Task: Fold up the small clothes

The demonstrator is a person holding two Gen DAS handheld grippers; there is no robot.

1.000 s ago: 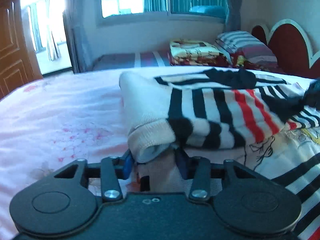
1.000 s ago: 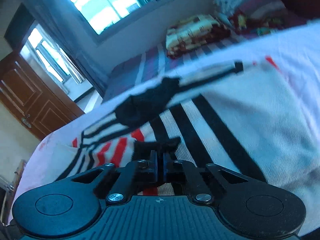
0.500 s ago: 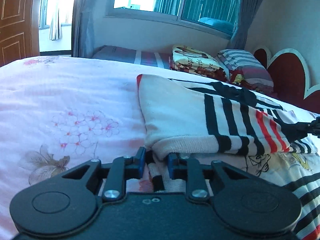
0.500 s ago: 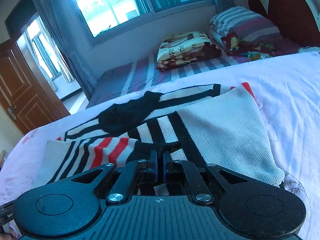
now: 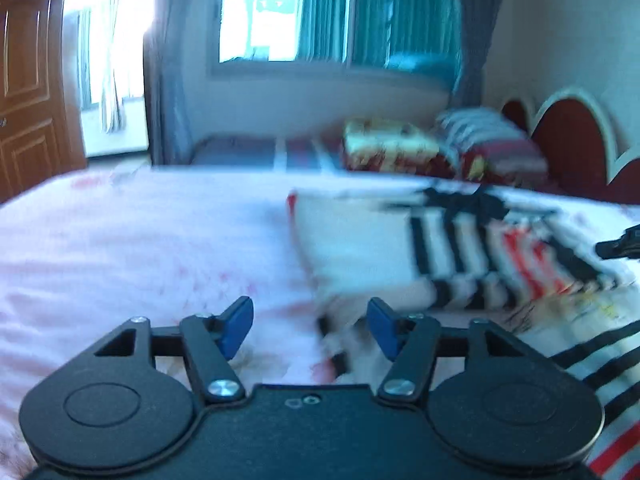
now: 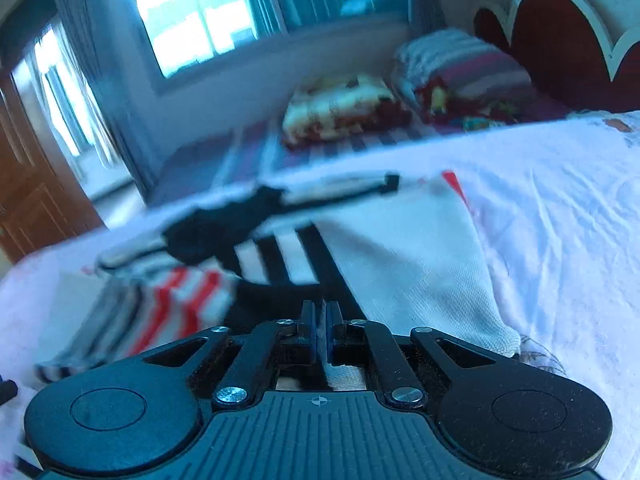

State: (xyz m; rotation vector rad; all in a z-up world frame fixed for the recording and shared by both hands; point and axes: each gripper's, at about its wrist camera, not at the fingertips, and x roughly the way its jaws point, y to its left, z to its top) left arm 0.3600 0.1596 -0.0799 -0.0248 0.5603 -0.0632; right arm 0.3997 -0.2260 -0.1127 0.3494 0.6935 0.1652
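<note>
The pink bedspread (image 5: 140, 248) extends wide and bare to the left of the left gripper (image 5: 310, 328), reaching the bed's far edge. Beyond that edge lie a striped mattress (image 5: 256, 152), a folded patterned blanket (image 5: 384, 148) and striped pillows (image 5: 488, 140) against a red scalloped headboard (image 5: 568, 136). A wooden door (image 5: 28, 92) stands at far left, with a curtained window (image 5: 332, 12) on the back wall. In the right wrist view, plain white bedspread fills the space right of the garment.

The striped sweater (image 5: 420, 248) lies on the bedspread, right of centre in the left wrist view. It is folded over itself: a plain cream panel faces left, black and white bands follow, then red stripes toward the right. A ribbed cream hem runs along its near edge. A dark collar part sits at the far side. The image is blurred by motion, so finer detail cannot be read.

The left gripper's jaws have just been opening and stand spread. The blue pads (image 5: 240, 326) press on nothing; a loose striped bit of the sweater shows low in the gap between them.

The right gripper (image 6: 320, 330) has its jaws pressed together, pinching a dark fold of the sweater at its near edge. Its tip shows at the right margin of the left wrist view.
</note>
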